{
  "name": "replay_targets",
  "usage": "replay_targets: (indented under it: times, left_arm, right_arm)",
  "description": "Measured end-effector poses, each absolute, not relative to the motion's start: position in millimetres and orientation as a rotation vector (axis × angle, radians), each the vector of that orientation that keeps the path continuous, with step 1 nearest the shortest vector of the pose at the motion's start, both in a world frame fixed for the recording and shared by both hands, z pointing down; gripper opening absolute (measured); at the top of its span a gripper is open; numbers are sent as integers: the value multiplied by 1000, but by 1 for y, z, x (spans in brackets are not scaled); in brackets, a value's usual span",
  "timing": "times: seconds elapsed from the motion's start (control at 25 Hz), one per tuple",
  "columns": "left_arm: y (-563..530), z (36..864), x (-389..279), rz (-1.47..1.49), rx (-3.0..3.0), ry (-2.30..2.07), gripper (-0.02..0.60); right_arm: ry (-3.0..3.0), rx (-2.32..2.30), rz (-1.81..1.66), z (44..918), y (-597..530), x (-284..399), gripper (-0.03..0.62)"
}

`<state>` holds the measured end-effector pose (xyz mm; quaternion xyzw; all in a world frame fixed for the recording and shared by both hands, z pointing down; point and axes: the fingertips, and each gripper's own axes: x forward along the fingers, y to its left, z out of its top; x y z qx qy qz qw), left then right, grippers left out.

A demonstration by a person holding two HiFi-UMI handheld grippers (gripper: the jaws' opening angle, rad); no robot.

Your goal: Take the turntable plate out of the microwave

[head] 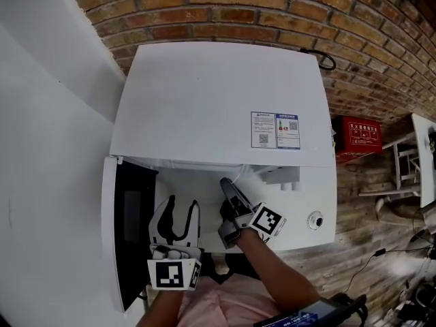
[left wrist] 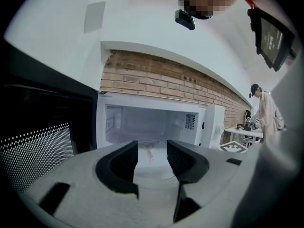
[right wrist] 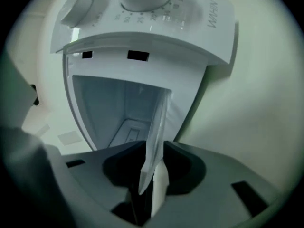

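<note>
Now the clear glass turntable plate (right wrist: 156,122) is clamped edge-on by the right gripper (right wrist: 154,151), reaching ahead into the white microwave (head: 218,94); the left gripper (left wrist: 152,147) is held open, empty.

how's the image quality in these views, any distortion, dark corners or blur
Head view: sharp and evenly lit, but the wide lens bows the brick wall and microwave edges. Left gripper view: fisheye circle with black corners; cavity bright, door dark. Right gripper view: rolled sideways, greenish dim edges, turntable plate soft-focus between the right gripper's jaws.
</note>
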<state>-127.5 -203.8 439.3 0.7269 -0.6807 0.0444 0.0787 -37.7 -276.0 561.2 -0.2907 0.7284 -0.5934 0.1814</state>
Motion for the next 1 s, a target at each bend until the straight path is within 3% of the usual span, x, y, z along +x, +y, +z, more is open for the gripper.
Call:
replay_targets:
  times: [0.16, 0.44, 0.6, 0.72, 0.84, 0.96, 1.0]
  left_arm:
    - [-202, 439, -132, 135, 2168, -2048, 196]
    - [-201, 442, -137, 129, 2148, -2051, 196]
    - [-202, 442, -137, 125, 2150, -2049, 196]
    - [-203, 444, -141, 133, 2141, -2053, 196]
    - [-202, 445, -145, 140, 2131, -2061, 196]
    - [-202, 448, -152, 152, 2116, -2068, 196]
    - [-202, 448, -153, 154, 2111, -2070, 196]
  right_arm:
    - [2040, -795, -1669, 568, -294, -39, 130]
    - [2026, -718, -1673, 558, -281, -47, 41]
    - [2059, -668, -1670, 554, -266, -51, 46]
    - [2075, -623, -1650, 553, -270, -56, 108]
    - [2066, -589, -1643, 552, -281, -64, 120]
    - [2048, -588, -1669, 556, -288, -71, 117]
    - [2039, -597, -1678, 558, -289, -71, 82]
